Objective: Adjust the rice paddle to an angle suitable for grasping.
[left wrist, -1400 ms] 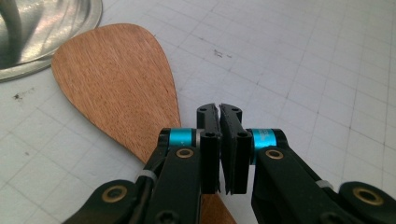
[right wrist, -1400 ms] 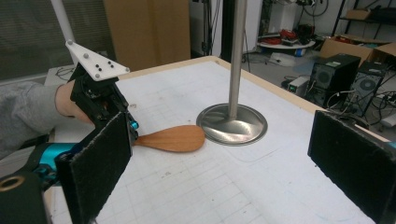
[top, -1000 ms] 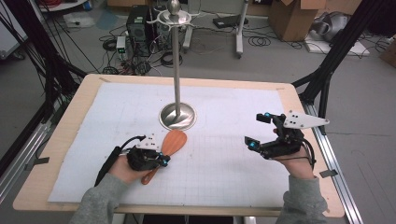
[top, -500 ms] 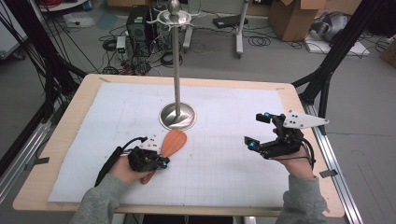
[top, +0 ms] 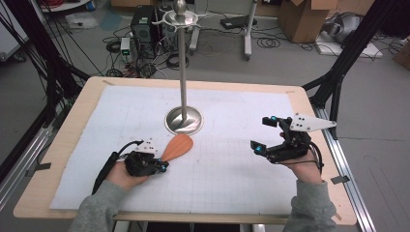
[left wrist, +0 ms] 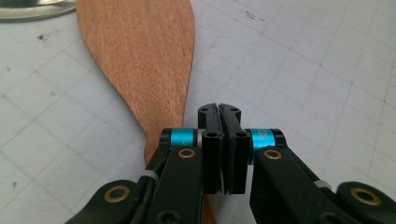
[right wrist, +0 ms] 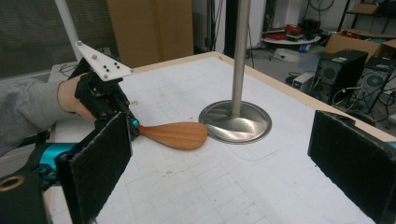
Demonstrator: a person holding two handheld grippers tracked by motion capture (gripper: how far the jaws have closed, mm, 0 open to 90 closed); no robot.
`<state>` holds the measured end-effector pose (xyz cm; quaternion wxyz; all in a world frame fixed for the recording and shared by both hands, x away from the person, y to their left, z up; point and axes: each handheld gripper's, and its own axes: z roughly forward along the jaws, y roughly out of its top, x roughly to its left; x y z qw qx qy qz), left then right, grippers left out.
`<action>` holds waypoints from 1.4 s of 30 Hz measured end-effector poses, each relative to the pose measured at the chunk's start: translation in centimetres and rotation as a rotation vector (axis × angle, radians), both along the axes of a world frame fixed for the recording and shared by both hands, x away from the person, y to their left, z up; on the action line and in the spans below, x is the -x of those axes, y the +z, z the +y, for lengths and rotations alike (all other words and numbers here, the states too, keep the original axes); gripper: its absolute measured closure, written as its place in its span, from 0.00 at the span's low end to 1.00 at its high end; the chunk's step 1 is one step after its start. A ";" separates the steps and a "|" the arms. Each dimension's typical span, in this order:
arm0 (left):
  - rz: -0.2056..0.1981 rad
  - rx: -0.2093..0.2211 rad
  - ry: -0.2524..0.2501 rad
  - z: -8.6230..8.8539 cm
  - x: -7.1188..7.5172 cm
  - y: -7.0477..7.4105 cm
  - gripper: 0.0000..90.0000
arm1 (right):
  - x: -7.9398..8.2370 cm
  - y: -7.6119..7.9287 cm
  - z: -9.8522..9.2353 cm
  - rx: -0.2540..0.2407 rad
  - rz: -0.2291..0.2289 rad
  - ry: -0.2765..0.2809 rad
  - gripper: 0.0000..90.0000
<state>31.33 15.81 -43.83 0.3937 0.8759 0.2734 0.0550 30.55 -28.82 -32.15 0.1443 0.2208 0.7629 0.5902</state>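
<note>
The wooden spatula looks light, stiff and smooth — best gripped at its narrow handle. The left gripper is clenched over that handle, though what it pinches is hidden; the right gripper is spread wide and empty.

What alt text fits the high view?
The left tongs are shut at the handle of a wooden spatula lying on a white gridded mat. The right tongs hang open, apart from it. A steel hanging stand rises behind the spatula.
</note>
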 end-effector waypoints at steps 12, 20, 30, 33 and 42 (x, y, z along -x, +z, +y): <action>-0.002 0.010 0.046 1.4 -0.3 -0.1 0.97 | -0.1 0.0 0.1 0.005 -0.002 0.004 0.05; -0.034 0.076 0.064 1.3 -0.7 1.2 0.97 | 0.0 -0.1 0.2 0.006 0.010 0.001 0.05; -0.051 0.142 0.144 2.3 -2.1 1.2 0.97 | -0.3 -0.3 0.5 0.015 0.015 0.011 0.05; -0.053 0.121 0.145 1.9 -2.8 1.3 0.97 | -0.3 -0.4 0.7 0.016 0.021 0.012 0.05; -0.035 0.102 0.173 1.1 -5.4 1.3 0.97 | -0.2 -0.3 0.5 0.005 0.022 0.019 0.05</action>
